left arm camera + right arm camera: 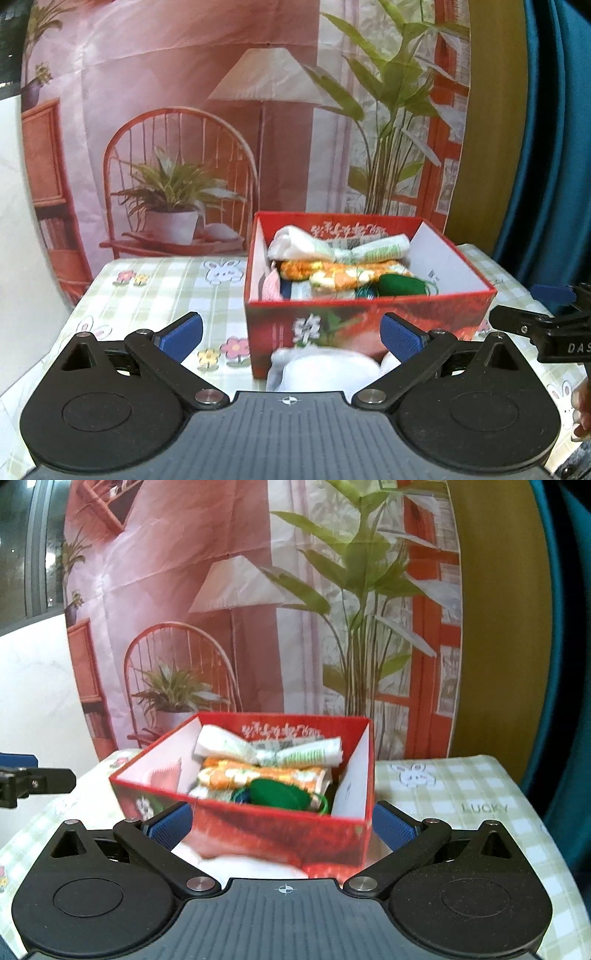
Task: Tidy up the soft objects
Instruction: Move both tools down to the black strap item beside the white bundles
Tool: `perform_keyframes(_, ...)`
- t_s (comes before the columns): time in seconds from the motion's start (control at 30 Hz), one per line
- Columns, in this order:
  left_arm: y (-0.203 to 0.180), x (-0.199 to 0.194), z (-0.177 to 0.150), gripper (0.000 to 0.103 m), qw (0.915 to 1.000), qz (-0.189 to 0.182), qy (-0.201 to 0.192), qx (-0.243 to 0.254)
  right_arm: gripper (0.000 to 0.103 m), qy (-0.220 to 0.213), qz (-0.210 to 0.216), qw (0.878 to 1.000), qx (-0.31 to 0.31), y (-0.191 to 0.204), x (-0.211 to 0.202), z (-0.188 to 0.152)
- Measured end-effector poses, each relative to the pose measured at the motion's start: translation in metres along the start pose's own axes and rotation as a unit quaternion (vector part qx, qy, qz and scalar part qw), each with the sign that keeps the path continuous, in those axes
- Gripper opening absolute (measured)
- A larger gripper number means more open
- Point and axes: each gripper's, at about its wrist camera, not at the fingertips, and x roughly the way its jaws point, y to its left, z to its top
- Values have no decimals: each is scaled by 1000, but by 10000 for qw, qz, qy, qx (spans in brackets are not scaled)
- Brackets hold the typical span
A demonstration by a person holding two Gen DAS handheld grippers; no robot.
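Both of my grippers stand spread wide: the left gripper (291,338) and right gripper (282,825) each frame a white soft bundle (325,371) lying just before the red box (369,314). At twelve o'clock inside the box, folded cloths (266,771) and a green yarn ball (279,794) sit packed together.

Left gripper (291,334): black linkage arms, blue ribbed pads (183,338), silver pivot screws, ridged grey base with white crosshair mark.
Right gripper (282,821): same build; side shows white letters "DAS".
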Motion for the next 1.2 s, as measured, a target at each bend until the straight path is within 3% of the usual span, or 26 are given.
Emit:
perform_keyframes(0.33, 9, 2, -48, 103, 9996, 21, 275, -106, 103, 139, 51, 9998, 97, 10, -4, -42)
perform_keyframes(0.63, 15, 13, -83, 102, 9969, -246, 689, -281, 102, 618, 215, 9978, -146, 20, 5, -88)
perform_keyframes(0.83, 15, 27, -95, 91, 9934, -540, 940, -388, 98, 828, 242, 9963, 22, 17, 14, -98)
perform_keyframes(1.0, 15, 43, -105, 83, 9912, -520, 1142, -418, 94, 1091, 248, 9937, 85, 16, 25, -107)
perform_keyframes(1.2, 15, 57, -110, 82, 9908, -522, 1169, -442, 87, 1327, 275, 9904, 268, 12, 38, -114)
